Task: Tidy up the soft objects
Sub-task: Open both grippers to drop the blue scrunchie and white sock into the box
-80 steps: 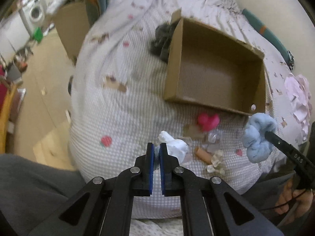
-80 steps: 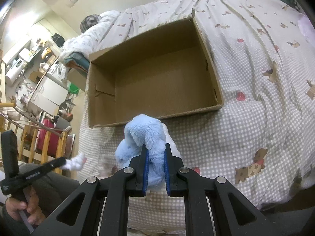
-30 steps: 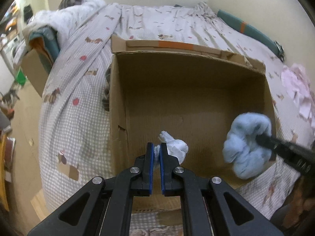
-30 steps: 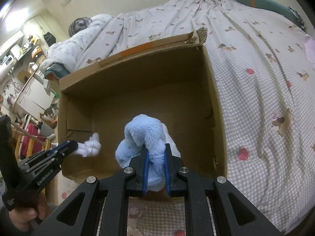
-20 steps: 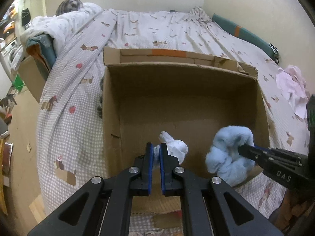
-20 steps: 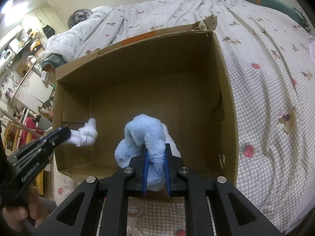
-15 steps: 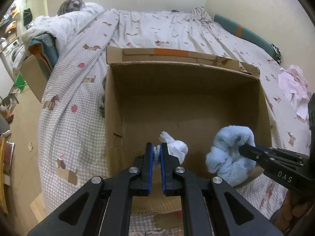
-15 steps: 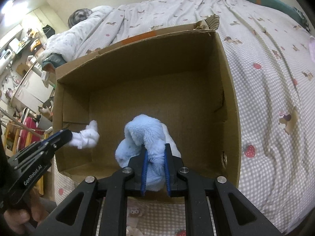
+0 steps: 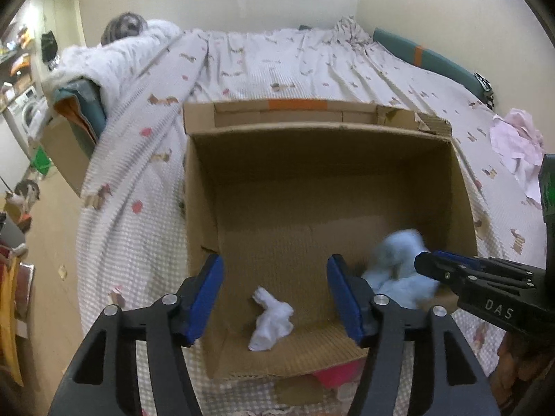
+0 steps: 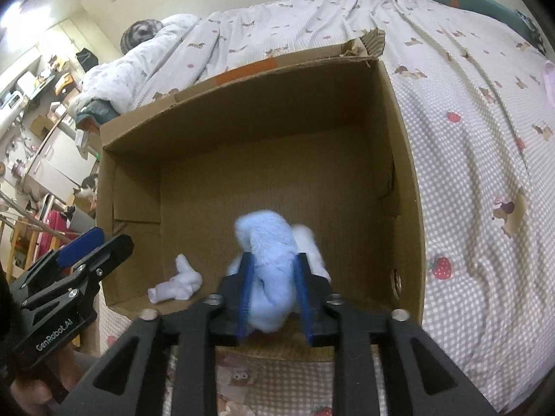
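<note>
An open cardboard box (image 9: pixel 312 173) (image 10: pixel 242 138) stands on the bed. My left gripper (image 9: pixel 275 298) hangs over its near left part, jaws opening wide with nothing between the pads. Below it a small white soft toy (image 9: pixel 270 319) (image 10: pixel 177 284) lies on the box floor. My right gripper (image 10: pixel 274 294) is over the near right part, jaws opening. The fluffy light-blue plush (image 10: pixel 274 270) (image 9: pixel 399 263) is still between its pads, blurred and slipping loose. Each gripper shows in the other's view: the right gripper (image 9: pixel 426 263) and the left gripper (image 10: pixel 93 242).
The bed wears a checked cover with dog and strawberry prints (image 10: pixel 485 173). Something pink (image 9: pixel 333 376) peeks from under the box's near edge. A pink cloth (image 9: pixel 517 142) lies at the right. A second cardboard box (image 9: pixel 66 152) and a cat (image 9: pixel 24 190) are off the bed's left side.
Both grippers have opened over the box. The white toy has dropped from the left gripper onto the box floor, and the blue plush is coming loose from the right one.
</note>
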The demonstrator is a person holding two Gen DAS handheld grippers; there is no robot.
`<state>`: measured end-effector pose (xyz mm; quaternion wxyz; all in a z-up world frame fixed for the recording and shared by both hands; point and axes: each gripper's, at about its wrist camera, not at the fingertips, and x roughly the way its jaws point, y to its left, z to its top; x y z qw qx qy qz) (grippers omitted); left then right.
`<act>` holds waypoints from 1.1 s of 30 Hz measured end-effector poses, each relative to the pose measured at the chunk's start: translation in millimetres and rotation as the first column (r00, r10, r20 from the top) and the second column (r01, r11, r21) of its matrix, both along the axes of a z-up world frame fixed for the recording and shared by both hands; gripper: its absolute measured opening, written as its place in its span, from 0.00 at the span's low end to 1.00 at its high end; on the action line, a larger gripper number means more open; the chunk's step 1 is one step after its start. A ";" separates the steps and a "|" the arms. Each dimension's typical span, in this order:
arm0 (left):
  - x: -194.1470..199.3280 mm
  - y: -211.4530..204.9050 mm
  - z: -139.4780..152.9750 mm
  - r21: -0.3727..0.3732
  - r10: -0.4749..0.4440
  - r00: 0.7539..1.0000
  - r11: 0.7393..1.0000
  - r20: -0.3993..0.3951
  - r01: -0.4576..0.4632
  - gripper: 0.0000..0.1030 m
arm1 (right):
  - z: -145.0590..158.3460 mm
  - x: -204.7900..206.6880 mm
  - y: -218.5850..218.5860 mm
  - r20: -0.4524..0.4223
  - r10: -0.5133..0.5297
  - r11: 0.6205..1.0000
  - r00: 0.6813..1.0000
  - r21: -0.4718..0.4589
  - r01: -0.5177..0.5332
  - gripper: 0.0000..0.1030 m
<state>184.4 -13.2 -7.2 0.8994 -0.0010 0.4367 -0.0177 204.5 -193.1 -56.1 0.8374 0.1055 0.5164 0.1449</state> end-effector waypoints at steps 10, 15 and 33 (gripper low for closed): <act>-1.2 10.8 9.6 -0.002 0.049 0.998 0.999 0.026 -0.049 0.75 | 16.5 -2.7 -11.6 0.074 -0.063 0.998 0.995 0.025 0.062 0.84; -4.7 13.8 16.9 -0.017 0.055 0.997 0.998 0.054 -0.054 0.89 | 16.7 -4.3 -15.2 0.068 -0.072 0.997 0.995 0.039 0.070 0.84; -34.9 40.4 25.4 0.002 0.162 0.987 0.987 0.014 -0.162 0.89 | 20.6 -27.3 -17.3 0.035 -0.081 0.996 0.996 0.039 0.080 0.84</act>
